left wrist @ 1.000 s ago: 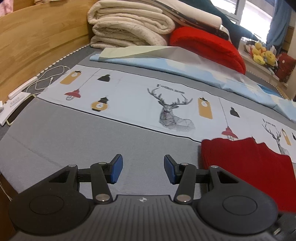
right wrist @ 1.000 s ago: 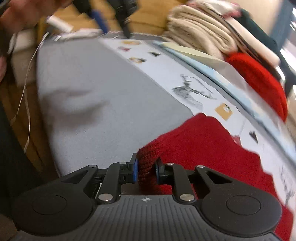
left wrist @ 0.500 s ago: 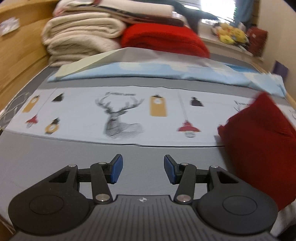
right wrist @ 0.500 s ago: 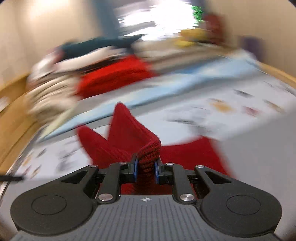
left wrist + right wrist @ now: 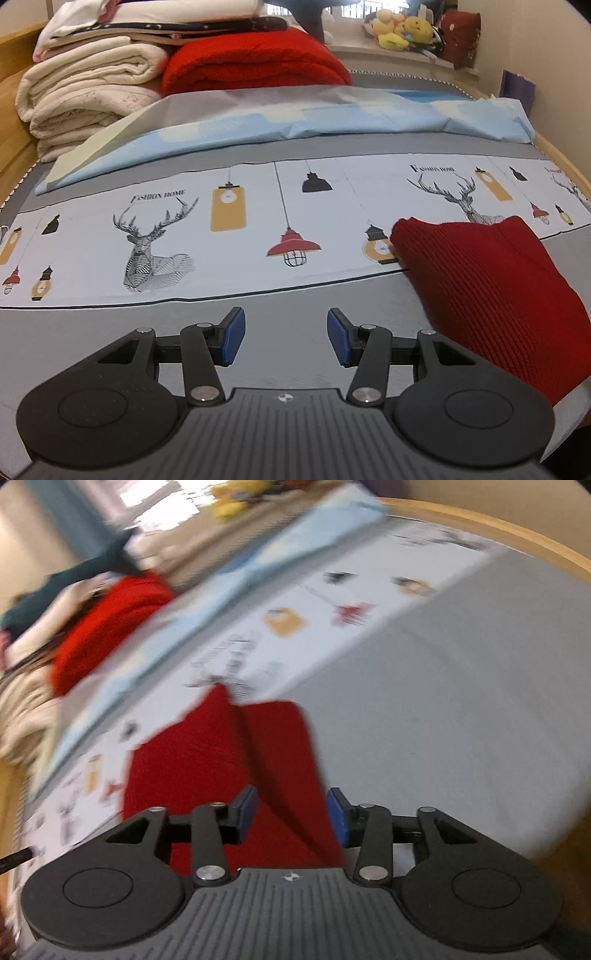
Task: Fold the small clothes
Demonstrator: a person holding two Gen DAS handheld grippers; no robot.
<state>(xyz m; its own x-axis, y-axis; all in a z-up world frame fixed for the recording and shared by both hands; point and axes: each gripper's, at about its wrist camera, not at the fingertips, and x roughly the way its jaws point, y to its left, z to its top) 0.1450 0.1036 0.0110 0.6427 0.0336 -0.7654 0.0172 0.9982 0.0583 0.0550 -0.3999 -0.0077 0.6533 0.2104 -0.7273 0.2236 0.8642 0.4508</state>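
A small dark red knitted garment (image 5: 487, 291) lies folded on the grey bed cover at the right of the left wrist view. My left gripper (image 5: 285, 341) is open and empty, over the grey cover to the left of the garment. In the blurred right wrist view the same garment (image 5: 221, 753) lies flat under and ahead of my right gripper (image 5: 291, 814). The right gripper's blue pads stand apart with red cloth showing between them, not pinched.
A printed sheet with deer and lamps (image 5: 184, 225) runs across the bed. Behind it lie a light blue sheet (image 5: 295, 118), stacked cream blankets (image 5: 85, 88) and a bright red blanket (image 5: 255, 59). Plush toys (image 5: 402, 27) sit on the sill. A wooden bed frame (image 5: 498, 528) edges the right.
My right gripper was shut on the garment's edge and carried it over; now it has opened and the garment lies folded. The left gripper stayed open and turned right.
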